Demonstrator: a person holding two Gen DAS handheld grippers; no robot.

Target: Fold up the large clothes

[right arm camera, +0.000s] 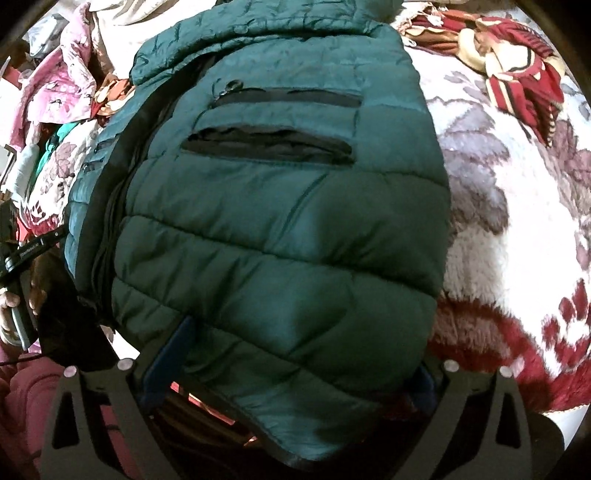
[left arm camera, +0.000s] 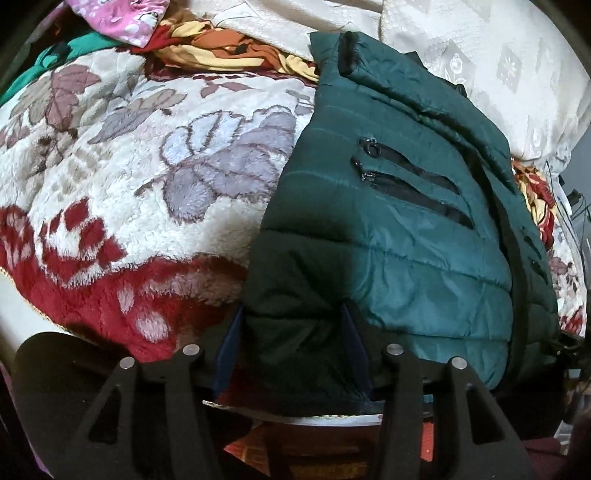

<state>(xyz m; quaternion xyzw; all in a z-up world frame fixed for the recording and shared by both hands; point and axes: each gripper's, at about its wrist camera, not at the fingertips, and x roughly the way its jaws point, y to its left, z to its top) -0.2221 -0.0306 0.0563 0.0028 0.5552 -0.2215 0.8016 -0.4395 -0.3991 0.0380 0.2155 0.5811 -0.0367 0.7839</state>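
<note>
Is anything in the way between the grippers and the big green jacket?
No. The green jacket lies on the floral blanket, and its near hem sits right between the fingers of both the left hand-held gripper and the right hand-held gripper.

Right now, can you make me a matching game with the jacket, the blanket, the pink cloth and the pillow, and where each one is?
Things:
1. jacket
2. blanket
3. pink cloth
4. pillow

Places and looks:
A. white, at the far side beyond the collar
B. crumpled in the far pile of clothes
C. fluffy, with flowers, spread under everything
D. dark green, puffy, its near edge between the left gripper fingers

Pairs: 1-D, 2-C, 3-B, 4-A
</note>
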